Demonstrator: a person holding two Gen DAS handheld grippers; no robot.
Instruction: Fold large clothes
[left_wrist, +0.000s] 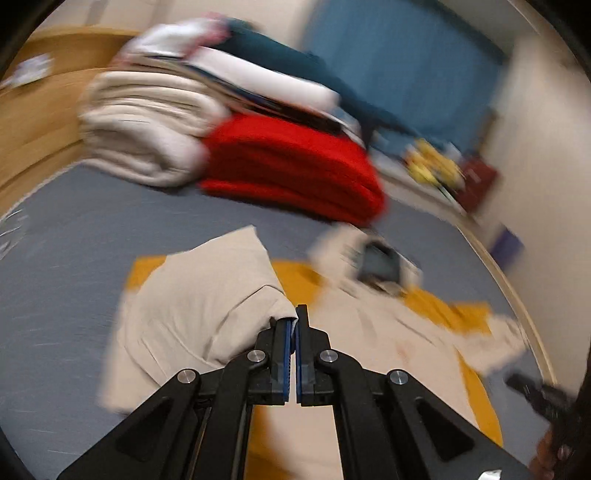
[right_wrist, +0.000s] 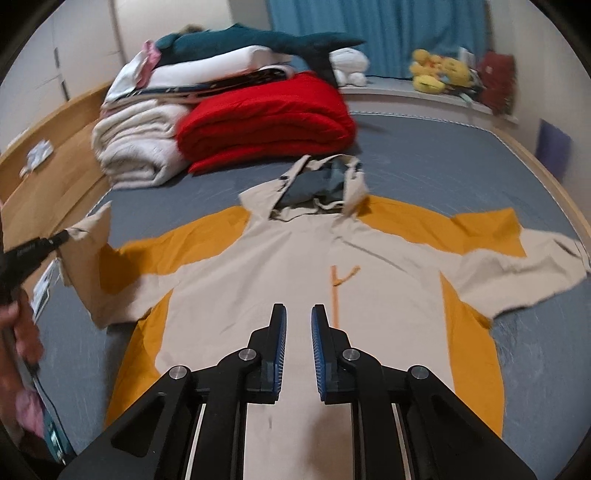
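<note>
A beige and mustard hooded jacket (right_wrist: 295, 258) lies front-up on the grey-blue bed (right_wrist: 443, 162), hood (right_wrist: 317, 184) away from me. My left gripper (left_wrist: 296, 325) is shut on the cuff of the jacket's left sleeve (left_wrist: 207, 295) and holds it lifted and folded over; it shows at the left edge of the right wrist view (right_wrist: 59, 236). My right gripper (right_wrist: 298, 317) is open and empty, hovering above the jacket's lower front. The right sleeve (right_wrist: 517, 273) lies spread out flat. The left wrist view is motion-blurred.
A folded red blanket (right_wrist: 266, 122), a cream blanket (right_wrist: 136, 147) and stacked bedding with a teal plush shark (right_wrist: 258, 40) sit at the bed's head. A wooden bed frame (right_wrist: 55, 147) runs along the left. Yellow plush toys (right_wrist: 436, 74) sit on the sill under blue curtains.
</note>
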